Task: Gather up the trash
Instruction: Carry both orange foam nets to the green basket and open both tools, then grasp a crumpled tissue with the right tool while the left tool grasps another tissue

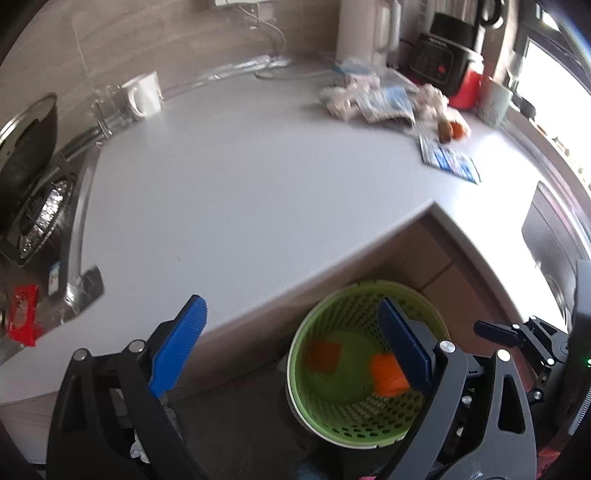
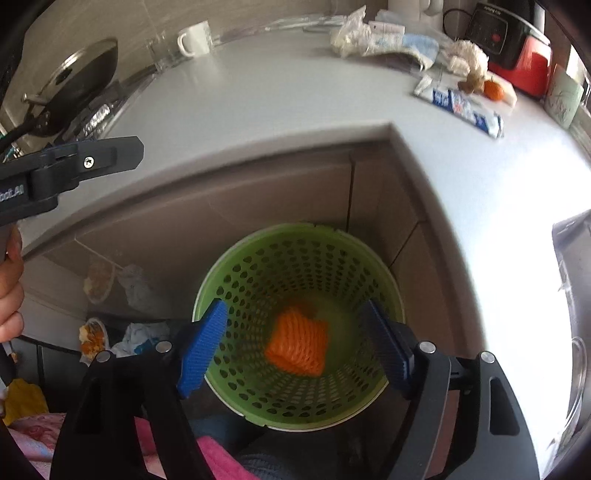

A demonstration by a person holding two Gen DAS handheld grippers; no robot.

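Observation:
A green perforated bin [image 1: 332, 417] stands on the floor in the inner corner of the white counter [image 1: 240, 184]. Orange pieces of trash [image 1: 388, 374] lie in its bottom; one orange piece [image 2: 299, 345] shows in the right wrist view inside the bin [image 2: 258, 391]. My left gripper [image 1: 291, 328] is open and empty above the bin's left rim. My right gripper [image 2: 299, 347] is open and empty right over the bin. More trash lies at the counter's back right: crumpled wrappers [image 1: 369, 98] and a blue-white packet [image 2: 465, 107].
A white mug [image 1: 146, 94] and a pan with lid [image 1: 26, 147] on the stove stand at the left. A red-black cooker [image 1: 450, 62] and a kettle [image 1: 365, 29] stand at the back. A sink [image 2: 576, 295] lies at the right. A red packet [image 1: 24, 314] lies at the far left.

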